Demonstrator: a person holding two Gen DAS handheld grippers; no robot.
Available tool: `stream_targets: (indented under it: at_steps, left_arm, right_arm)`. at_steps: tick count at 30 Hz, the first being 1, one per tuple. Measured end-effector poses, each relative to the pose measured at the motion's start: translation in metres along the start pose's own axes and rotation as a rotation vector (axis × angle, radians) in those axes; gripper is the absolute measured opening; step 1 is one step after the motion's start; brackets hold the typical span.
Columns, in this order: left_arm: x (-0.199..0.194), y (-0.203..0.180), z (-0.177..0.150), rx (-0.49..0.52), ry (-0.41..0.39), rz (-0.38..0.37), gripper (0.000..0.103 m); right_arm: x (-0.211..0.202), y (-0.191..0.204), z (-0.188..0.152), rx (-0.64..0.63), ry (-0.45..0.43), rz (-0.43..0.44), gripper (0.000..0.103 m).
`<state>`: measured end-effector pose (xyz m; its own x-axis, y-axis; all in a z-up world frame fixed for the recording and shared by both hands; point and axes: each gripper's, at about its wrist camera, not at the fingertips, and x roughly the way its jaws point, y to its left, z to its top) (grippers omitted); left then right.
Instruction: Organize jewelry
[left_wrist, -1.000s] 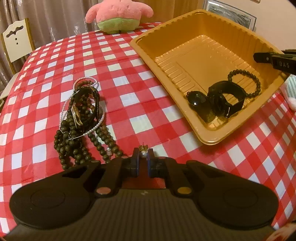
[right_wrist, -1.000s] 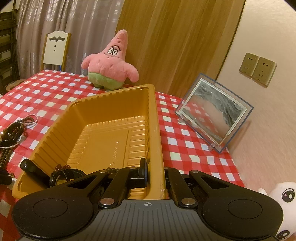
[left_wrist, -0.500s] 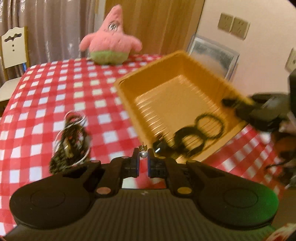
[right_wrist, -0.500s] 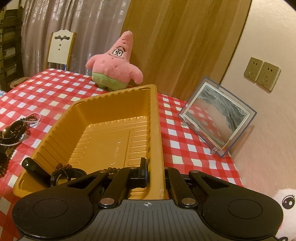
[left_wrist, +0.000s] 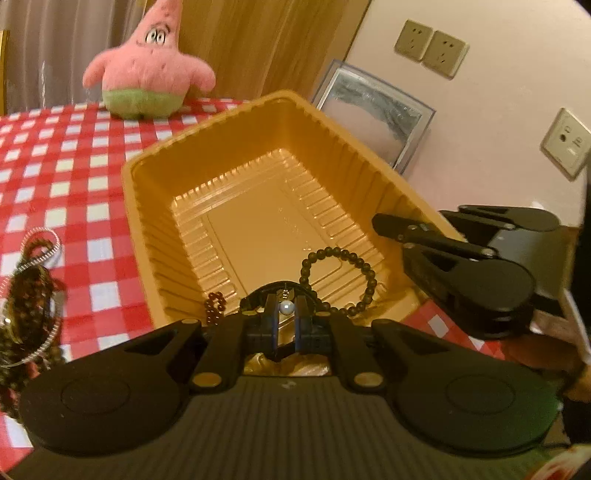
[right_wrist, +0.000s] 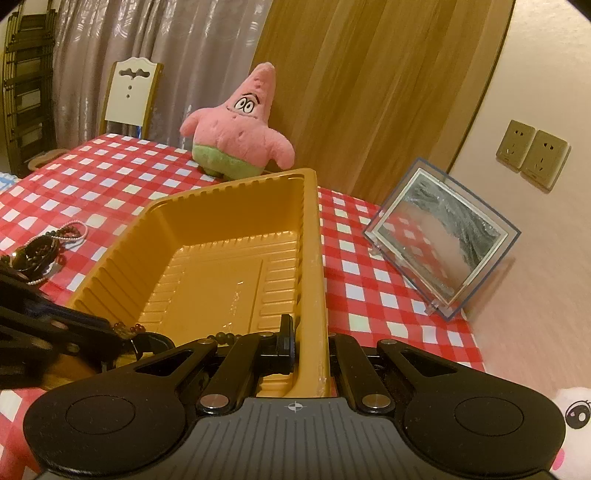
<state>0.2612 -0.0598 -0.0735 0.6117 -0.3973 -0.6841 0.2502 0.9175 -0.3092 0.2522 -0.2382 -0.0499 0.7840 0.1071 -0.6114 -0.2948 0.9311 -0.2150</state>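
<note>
A pink star plush (left_wrist: 147, 66) and a framed picture (right_wrist: 441, 238) stand behind the gold tray (left_wrist: 147, 221) on the checked tablecloth (left_wrist: 55, 166); a bead heap (left_wrist: 29, 295) lies left of it. The left gripper (left_wrist: 285, 308) — angled down over the tray's near end — pinches a pearl earring (left_wrist: 286, 306) above a bead bracelet (left_wrist: 340, 273). The right gripper (right_wrist: 308, 345) clamps the tray's right wall.

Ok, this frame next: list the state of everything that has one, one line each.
left gripper: shut on a pearl earring, above the tray's near end
right gripper: shut on the tray's right rim
orange tray: on the table, holding a black bead bracelet and dark pieces
jewelry pile: tangled on the tablecloth, outside the tray
picture frame: propped, leaning back
</note>
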Motion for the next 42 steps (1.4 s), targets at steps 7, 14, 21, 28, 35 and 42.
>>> stream_targets:
  at_steps: [7,14,21,28,35,42]
  left_arm:
    - [0.0,0.002,0.005,-0.033,-0.003,-0.007,0.019]
    - [-0.035,0.013,0.009,-0.04,-0.084,0.047,0.019]
    - [-0.075,0.046,-0.009,-0.063,-0.117,0.222,0.019]
    - [-0.095,0.082,-0.045,-0.115,-0.061,0.356,0.019]
    - [-0.09,0.083,-0.074,-0.081,0.016,0.403,0.019]
    - [-0.086,0.077,-0.079,-0.032,0.027,0.415,0.019]
  right_arm:
    - [0.002,-0.002,-0.001,0.007,0.006,0.007,0.003]
    - [0.004,-0.003,0.0,0.005,0.004,0.015,0.003]
    - [0.007,-0.003,0.003,0.003,0.002,0.024,0.003]
    - [0.008,-0.002,0.004,-0.003,0.004,0.027,0.003]
    - [0.008,0.003,0.001,-0.007,0.012,0.033,0.003]
    - [0.008,0.009,0.002,-0.01,0.012,0.037,0.003]
